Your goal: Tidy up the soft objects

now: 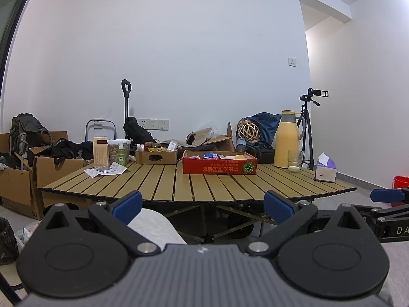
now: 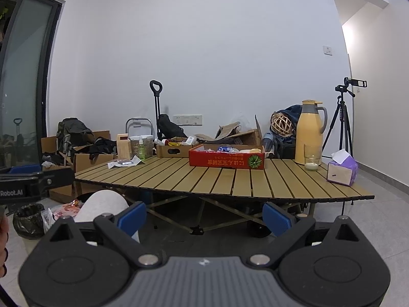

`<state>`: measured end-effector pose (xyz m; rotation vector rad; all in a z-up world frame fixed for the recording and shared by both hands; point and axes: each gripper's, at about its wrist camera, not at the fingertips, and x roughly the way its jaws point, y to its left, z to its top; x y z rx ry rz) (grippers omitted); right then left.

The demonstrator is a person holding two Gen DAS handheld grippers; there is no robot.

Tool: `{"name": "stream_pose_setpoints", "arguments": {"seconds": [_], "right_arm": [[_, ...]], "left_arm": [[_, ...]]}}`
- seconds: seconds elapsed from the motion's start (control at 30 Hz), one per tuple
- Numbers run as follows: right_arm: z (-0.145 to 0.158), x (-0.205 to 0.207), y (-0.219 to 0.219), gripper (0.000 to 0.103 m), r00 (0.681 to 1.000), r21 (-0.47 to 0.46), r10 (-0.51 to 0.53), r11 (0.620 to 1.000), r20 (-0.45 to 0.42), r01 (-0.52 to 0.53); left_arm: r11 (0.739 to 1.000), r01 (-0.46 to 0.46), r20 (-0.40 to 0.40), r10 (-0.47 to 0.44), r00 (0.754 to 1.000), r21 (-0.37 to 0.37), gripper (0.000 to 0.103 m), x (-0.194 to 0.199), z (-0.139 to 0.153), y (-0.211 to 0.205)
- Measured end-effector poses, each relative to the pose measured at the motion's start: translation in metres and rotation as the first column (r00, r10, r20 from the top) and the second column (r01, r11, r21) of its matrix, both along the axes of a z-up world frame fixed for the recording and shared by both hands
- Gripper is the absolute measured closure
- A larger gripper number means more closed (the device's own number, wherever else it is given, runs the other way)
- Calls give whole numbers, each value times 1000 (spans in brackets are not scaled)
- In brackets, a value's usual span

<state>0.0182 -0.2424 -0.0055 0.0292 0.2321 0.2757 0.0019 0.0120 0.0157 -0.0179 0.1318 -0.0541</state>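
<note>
Fingers (image 1: 127, 203) of my left gripper (image 1: 203, 204) stood wide apart with nothing between them, and the right gripper (image 2: 204, 215) was the same, blue pads spread and bare. Both hung low in front of the near edge of the table (image 1: 194, 184), well short of anything on it.

I saw a slatted, tan folding table on a pale tiled floor, its slats running away from me toward a plain white wall (image 1: 179, 51). A dark glass door (image 2: 23, 76) closed the left side of the room, and a tripod with a camera (image 2: 345, 117) stood at the right.

For soft things, I picked out the purple tissue pack (image 2: 342, 170) at the table's right end, a white sheet sticking up from its top; its long axis ran roughly across my view, slightly angled. Near it stood a glass (image 2: 312, 157) and a yellow thermos jug (image 2: 308, 135), upright, handle to the right.

Farther back sat a red cardboard tray (image 1: 219, 166), long side facing me, its contents too small to tell. Left of it were a brown box (image 1: 156, 156), some jars and papers (image 1: 106, 171). Cardboard boxes with dark bags (image 1: 28, 133) stood on the floor to the left.
</note>
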Motion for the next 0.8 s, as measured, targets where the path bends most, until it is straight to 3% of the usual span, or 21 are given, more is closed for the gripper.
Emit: {"name": "stream_pose_setpoints", "arguments": {"seconds": [0.8], "right_arm": [[0, -1, -1, 5, 1000, -1, 0, 1000, 7, 0]], "left_arm": [[1000, 6, -1, -6, 1000, 1, 0, 2, -2, 5]]}}
